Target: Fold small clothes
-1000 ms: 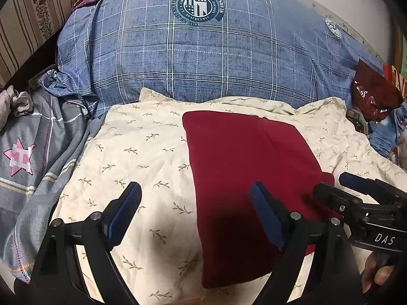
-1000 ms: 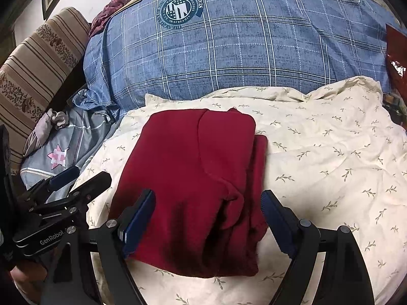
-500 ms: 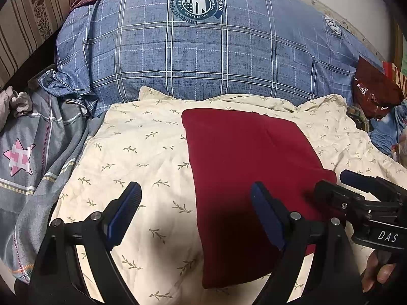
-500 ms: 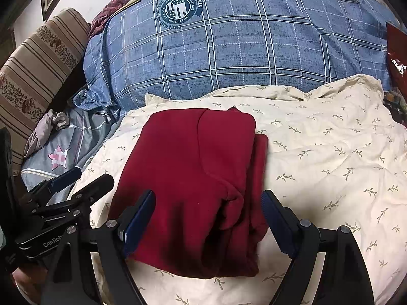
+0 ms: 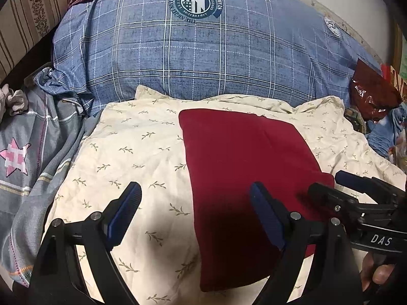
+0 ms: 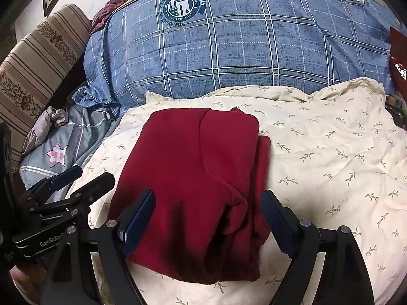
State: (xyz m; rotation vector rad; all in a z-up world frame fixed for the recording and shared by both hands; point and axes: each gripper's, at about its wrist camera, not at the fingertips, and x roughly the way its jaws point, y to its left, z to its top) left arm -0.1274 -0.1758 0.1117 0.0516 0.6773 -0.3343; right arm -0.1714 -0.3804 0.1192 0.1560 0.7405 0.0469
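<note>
Lengthwise toward the pillow [image 6: 254,38]: folded red garment [image 6: 193,178]

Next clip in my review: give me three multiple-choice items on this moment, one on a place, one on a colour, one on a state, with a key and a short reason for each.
1. Where does the folded garment lie?
A. On the cream leaf-print cloth
B. On top of the blue plaid pillow
C. On the striped cushion

2. What colour is the garment?
A. Navy blue
B. Dark red
C. Grey

3. How do the left tool and right tool stand?
A. Both shut on the garment
B. Only the right one holds the garment
C. Both open, holding nothing

Key:
1 A, the cream cloth shows around the garment's edges in both wrist views.
2 B, it reads as one solid dark red in both views.
3 C, each pair of blue pads stands wide apart, with no fabric pinched between them.
</note>
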